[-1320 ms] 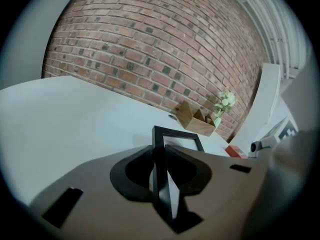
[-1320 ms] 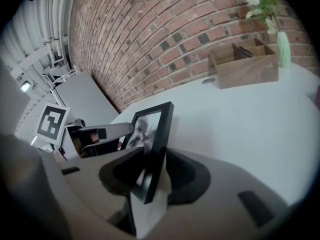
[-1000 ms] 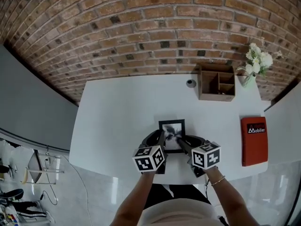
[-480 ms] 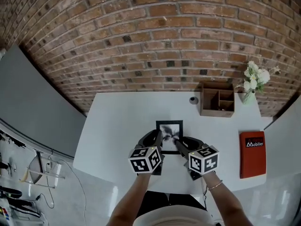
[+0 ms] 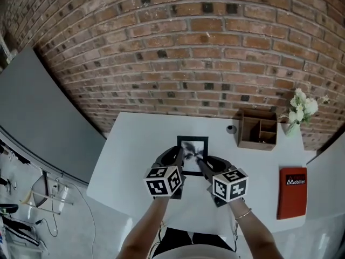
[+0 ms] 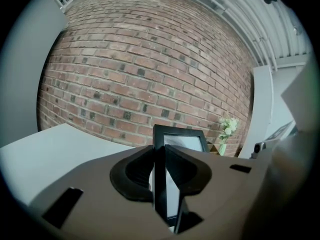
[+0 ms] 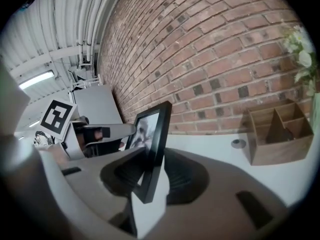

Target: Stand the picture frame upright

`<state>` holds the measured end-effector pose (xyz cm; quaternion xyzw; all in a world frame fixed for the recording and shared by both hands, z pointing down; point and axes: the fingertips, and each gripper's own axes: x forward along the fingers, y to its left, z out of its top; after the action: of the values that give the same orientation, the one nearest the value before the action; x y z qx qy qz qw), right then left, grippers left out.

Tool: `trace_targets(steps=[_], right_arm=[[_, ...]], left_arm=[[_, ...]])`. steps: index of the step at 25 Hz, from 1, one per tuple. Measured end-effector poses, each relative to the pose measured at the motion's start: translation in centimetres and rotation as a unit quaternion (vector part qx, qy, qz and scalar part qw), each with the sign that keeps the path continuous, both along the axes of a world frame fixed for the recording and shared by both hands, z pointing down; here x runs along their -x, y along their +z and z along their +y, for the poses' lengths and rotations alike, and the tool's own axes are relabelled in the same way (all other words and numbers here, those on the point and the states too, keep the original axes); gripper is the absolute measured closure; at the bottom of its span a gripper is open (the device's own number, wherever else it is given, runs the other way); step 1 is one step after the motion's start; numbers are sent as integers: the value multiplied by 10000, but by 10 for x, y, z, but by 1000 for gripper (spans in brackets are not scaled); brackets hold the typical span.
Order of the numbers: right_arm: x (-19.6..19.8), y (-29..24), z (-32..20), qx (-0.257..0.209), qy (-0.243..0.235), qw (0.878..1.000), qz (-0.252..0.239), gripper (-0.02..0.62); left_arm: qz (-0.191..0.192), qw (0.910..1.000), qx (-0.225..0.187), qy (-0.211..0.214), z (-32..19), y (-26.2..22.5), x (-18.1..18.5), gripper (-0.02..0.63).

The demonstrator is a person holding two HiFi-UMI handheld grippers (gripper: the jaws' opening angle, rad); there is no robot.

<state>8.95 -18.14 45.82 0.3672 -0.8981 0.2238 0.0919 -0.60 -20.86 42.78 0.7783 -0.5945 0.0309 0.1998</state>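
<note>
Left gripper [image 6: 161,180] and right gripper [image 7: 150,176] hold the black picture frame [image 5: 192,154]
The left fingers are closed on the frame's left edge and the right fingers are closed on its right edge. The frame sits between them, over the middle of the white worktop [image 5: 135,144], well apart from the wooden box [image 5: 259,129] and the red book [image 5: 291,192]
</note>
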Motion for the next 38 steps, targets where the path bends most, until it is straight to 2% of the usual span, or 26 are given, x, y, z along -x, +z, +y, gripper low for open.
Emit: trace_targets(steps=[9,15,20,31,38], right_arm=[[46,-13,-52,-201,78,9996,164,479],[73,-15,-94,-265,191,9991,268,479],[95,-10,-131,-270,326,9983,393,480],[117,14,-197,-224,603,9957,670,480],[122,28,-225,-166,689,9943,801,480]], left_arm=[[-174,9995,-172,175,-56,-18,43,541],[20,9995,-151,262,-97,-18,71,541],[0,9992,-165,371,-135,-12,93,541],[21,9975,-114,694,-202,11,115,541],[28,9974,-87,719,-231,25,119,541]])
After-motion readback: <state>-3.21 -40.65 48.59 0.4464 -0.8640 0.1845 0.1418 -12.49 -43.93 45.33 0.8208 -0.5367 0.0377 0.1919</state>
